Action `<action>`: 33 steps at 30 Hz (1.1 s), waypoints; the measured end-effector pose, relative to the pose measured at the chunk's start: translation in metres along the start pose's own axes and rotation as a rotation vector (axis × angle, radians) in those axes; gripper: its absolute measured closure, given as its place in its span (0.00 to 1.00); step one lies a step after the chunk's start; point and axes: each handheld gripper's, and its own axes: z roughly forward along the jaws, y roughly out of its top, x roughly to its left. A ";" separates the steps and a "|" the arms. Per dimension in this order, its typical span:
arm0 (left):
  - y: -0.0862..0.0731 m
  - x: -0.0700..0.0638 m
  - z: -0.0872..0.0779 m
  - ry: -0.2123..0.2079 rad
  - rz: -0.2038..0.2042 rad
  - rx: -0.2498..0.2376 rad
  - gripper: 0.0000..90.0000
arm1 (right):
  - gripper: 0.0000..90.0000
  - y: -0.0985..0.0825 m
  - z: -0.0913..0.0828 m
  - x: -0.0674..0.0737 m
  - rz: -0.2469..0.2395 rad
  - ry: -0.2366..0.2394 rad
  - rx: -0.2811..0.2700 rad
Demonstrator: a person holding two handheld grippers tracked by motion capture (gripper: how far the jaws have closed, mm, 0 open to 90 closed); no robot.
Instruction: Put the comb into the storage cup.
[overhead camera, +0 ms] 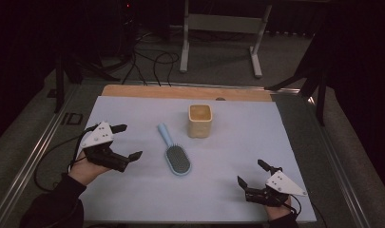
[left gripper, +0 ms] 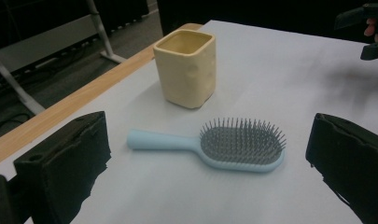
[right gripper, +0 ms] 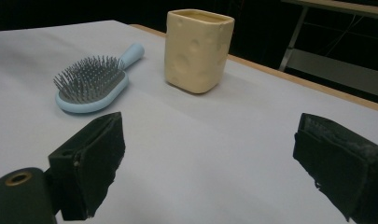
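A blue brush (overhead camera: 174,153) lies bristles up on the white sheet (overhead camera: 133,199), mid-table, its handle pointing away toward the far left. A cream cup (overhead camera: 200,120) stands upright just beyond it, apart from it; its inside is hard to make out. The left gripper (overhead camera: 127,141) hovers left of the brush, jaws spread wide and empty. The right gripper (overhead camera: 252,173) sits near the front right, also gaping, holding nothing. The room behind is too dark to read.
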 end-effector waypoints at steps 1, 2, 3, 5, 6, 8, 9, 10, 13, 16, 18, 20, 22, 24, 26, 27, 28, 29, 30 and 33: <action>0.000 0.000 0.000 0.000 0.000 0.000 0.00 | 0.10 0.000 0.000 0.000 -0.003 0.000 -0.002; 0.001 0.002 0.003 -0.007 -0.003 0.005 0.00 | 0.10 0.000 0.000 0.000 -0.003 0.000 -0.002; 0.002 0.003 0.006 -0.009 -0.002 0.013 0.00 | 0.10 0.000 0.000 0.000 0.000 0.002 -0.002; 0.003 0.005 0.012 -0.014 0.001 0.028 0.00 | 0.10 0.000 0.000 0.000 0.001 0.004 -0.003; 0.004 0.007 0.017 -0.021 0.001 0.038 0.01 | 0.10 0.000 0.000 0.000 -0.001 0.005 -0.002; 0.006 0.009 0.022 -0.022 0.005 0.049 0.01 | 0.10 0.000 0.000 0.000 -0.002 0.007 -0.004; 0.006 0.011 0.025 -0.028 0.005 0.051 0.01 | 0.10 0.000 0.000 0.001 -0.003 0.006 -0.004; 0.006 0.011 0.025 -0.028 0.005 0.051 0.01 | 0.10 0.000 0.000 0.001 -0.001 0.007 -0.004; 0.006 0.014 0.033 -0.035 -0.001 0.061 0.01 | 0.10 0.000 0.000 0.001 -0.001 0.008 -0.004; 0.006 0.017 0.043 -0.043 0.001 0.084 0.02 | 0.10 0.000 0.000 0.001 -0.002 0.009 -0.001; 0.005 0.019 0.048 -0.048 -0.004 0.091 0.03 | 0.10 0.000 0.000 0.001 -0.001 0.011 -0.002; 0.004 0.022 0.054 -0.053 -0.008 0.094 0.04 | 0.10 0.000 0.000 0.001 -0.002 0.013 -0.002; 0.004 0.024 0.059 -0.062 -0.008 0.090 0.06 | 0.10 0.000 0.000 0.001 -0.001 0.013 -0.003; 0.003 0.026 0.067 -0.060 -0.005 0.107 0.08 | 0.10 0.000 0.000 0.001 -0.001 0.015 -0.003; 0.003 0.027 0.070 -0.059 -0.005 0.110 0.09 | 0.10 0.000 0.000 0.001 -0.003 0.013 -0.002; 0.002 0.028 0.074 -0.059 -0.007 0.118 0.10 | 0.10 0.000 0.000 0.001 -0.003 0.014 -0.002; 0.002 0.030 0.079 -0.062 -0.014 0.124 0.12 | 0.10 0.000 0.001 0.002 -0.003 0.016 -0.002; 0.002 0.030 0.079 -0.062 -0.014 0.124 0.13 | 0.10 0.000 0.001 0.002 -0.005 0.017 -0.002; 0.001 0.031 0.081 -0.059 -0.013 0.130 0.13 | 0.10 0.000 0.001 0.002 -0.005 0.017 -0.002; 0.000 0.035 0.089 -0.064 -0.015 0.144 0.17 | 0.10 0.000 0.001 0.002 -0.005 0.020 -0.002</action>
